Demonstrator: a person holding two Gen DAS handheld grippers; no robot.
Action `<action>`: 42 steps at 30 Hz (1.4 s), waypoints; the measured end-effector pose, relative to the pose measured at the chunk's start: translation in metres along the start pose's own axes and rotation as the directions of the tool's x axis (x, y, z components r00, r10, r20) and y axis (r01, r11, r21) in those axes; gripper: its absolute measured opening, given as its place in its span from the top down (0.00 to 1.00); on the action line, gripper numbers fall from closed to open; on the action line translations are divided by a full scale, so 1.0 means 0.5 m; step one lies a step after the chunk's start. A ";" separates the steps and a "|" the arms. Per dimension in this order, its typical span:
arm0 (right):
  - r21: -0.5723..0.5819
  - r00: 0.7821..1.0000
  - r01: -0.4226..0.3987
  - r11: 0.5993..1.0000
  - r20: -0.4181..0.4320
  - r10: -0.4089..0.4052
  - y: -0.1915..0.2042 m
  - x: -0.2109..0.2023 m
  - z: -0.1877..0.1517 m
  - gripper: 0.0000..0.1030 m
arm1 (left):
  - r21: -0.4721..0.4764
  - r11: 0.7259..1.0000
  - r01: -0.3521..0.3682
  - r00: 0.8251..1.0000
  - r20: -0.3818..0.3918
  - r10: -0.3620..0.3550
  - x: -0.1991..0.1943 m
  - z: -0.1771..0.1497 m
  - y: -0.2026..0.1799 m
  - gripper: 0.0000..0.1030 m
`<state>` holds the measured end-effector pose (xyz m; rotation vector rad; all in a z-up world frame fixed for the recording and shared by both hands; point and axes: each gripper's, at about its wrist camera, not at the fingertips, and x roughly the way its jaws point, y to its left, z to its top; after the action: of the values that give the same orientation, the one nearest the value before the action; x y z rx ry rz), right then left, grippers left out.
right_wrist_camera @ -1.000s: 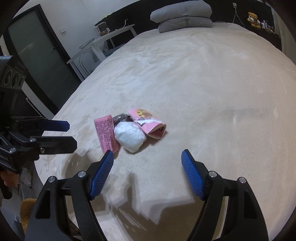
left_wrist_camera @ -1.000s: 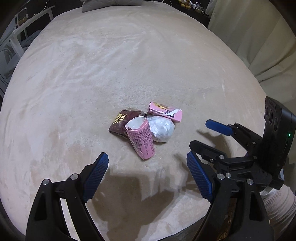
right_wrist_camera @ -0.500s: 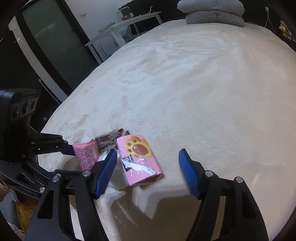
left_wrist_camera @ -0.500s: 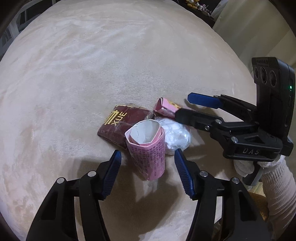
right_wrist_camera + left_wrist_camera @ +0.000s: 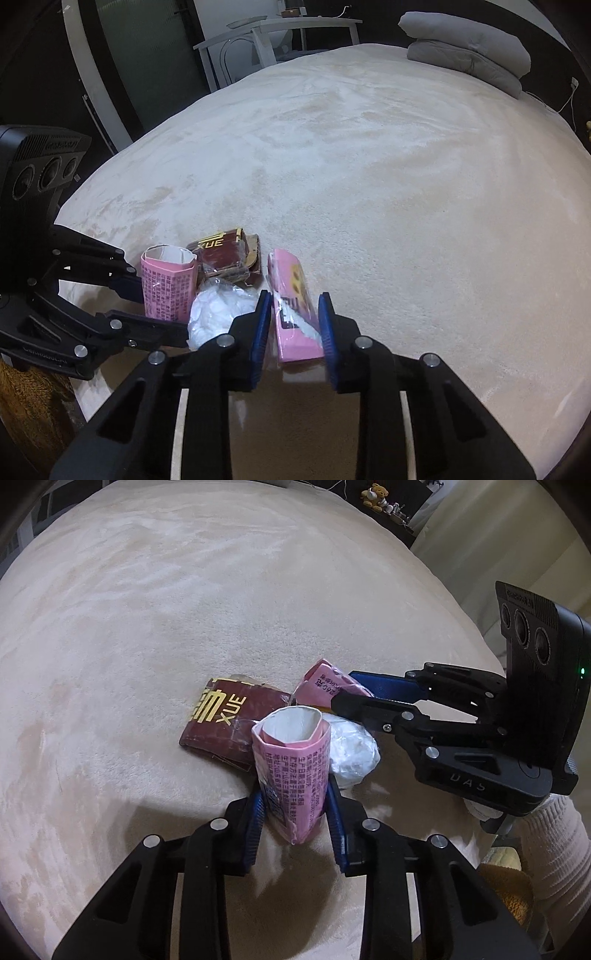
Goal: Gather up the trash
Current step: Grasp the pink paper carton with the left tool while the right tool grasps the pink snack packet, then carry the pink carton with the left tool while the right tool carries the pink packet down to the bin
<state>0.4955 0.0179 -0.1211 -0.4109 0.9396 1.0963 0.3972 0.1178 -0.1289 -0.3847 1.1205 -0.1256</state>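
Grasping step: the left gripper [image 5: 295, 814] is clamped on the pink carton [image 5: 291, 764], the right gripper [image 5: 293, 325] on the pink wrapper [image 5: 293, 314], at its 12 o'clock; lifting both off the bed [image 5: 369, 166] seems next.

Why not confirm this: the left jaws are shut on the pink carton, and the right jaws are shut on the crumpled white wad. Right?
Not quite. The left gripper is shut on the pink carton, but the right gripper is shut on the pink paw-print box, not the crumpled white wad, which lies free just beside it. The right wrist view shows this.
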 end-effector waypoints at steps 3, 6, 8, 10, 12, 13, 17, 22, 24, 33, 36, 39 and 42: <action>-0.005 1.000 0.016 1.000 -0.004 -0.016 0.009 -0.005 -0.004 0.76 | -0.008 1.000 0.005 1.000 0.014 -0.005 -0.015 -0.007 0.017 0.71; 0.001 0.999 0.038 0.999 0.002 -0.038 0.017 -0.020 -0.013 0.76 | -0.016 1.000 0.010 1.000 0.028 -0.009 -0.032 -0.013 0.019 0.71; 0.010 0.999 0.048 0.999 0.011 -0.048 0.022 -0.036 -0.021 0.77 | -0.021 1.000 0.015 0.999 0.040 -0.014 -0.047 -0.020 0.019 0.71; 0.034 0.998 0.060 0.998 0.027 -0.061 0.024 -0.056 -0.030 0.77 | -0.027 1.000 0.017 0.999 0.051 -0.015 -0.060 -0.028 0.016 0.71; 0.058 0.997 0.070 0.996 0.038 -0.072 0.027 -0.077 -0.039 0.77 | -0.032 0.999 0.021 0.998 0.060 -0.019 -0.073 -0.038 0.011 0.71; 0.070 0.996 0.074 0.995 0.043 -0.078 0.029 -0.088 -0.044 0.77 | -0.030 0.999 0.024 0.998 0.067 -0.022 -0.082 -0.043 0.005 0.71; 0.118 0.993 0.086 0.989 0.069 -0.095 0.042 -0.137 -0.070 0.78 | -0.021 0.999 0.039 0.994 0.104 -0.037 -0.127 -0.073 -0.016 0.71; 0.192 0.989 0.080 0.978 0.104 -0.102 0.077 -0.211 -0.115 0.78 | -0.007 0.999 0.046 0.989 0.139 -0.045 -0.179 -0.115 -0.041 0.71; 0.210 0.988 0.074 0.975 0.119 -0.101 0.100 -0.240 -0.135 0.78 | 0.004 0.999 0.046 0.987 0.156 -0.046 -0.201 -0.138 -0.055 0.71; 0.274 0.978 0.067 0.960 0.172 -0.117 0.222 -0.364 -0.215 0.78 | 0.067 0.997 0.029 0.970 0.238 -0.044 -0.296 -0.238 -0.141 0.71; 0.289 0.975 0.068 0.955 0.186 -0.126 0.262 -0.403 -0.243 0.78 | 0.089 0.996 0.014 0.965 0.260 -0.037 -0.326 -0.281 -0.166 0.71; 0.294 0.971 0.080 0.953 0.193 -0.141 0.299 -0.435 -0.270 0.78 | 0.091 0.996 0.017 0.961 0.275 -0.042 -0.350 -0.322 -0.183 0.71; 0.307 0.968 0.078 0.948 0.203 -0.146 0.329 -0.465 -0.299 0.78 | 0.090 0.996 0.024 0.956 0.289 -0.049 -0.369 -0.360 -0.198 0.71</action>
<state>0.2513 -0.1474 0.0078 -0.0886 0.8528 0.8588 0.1649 0.0364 -0.0038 -0.3353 0.8141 -0.1437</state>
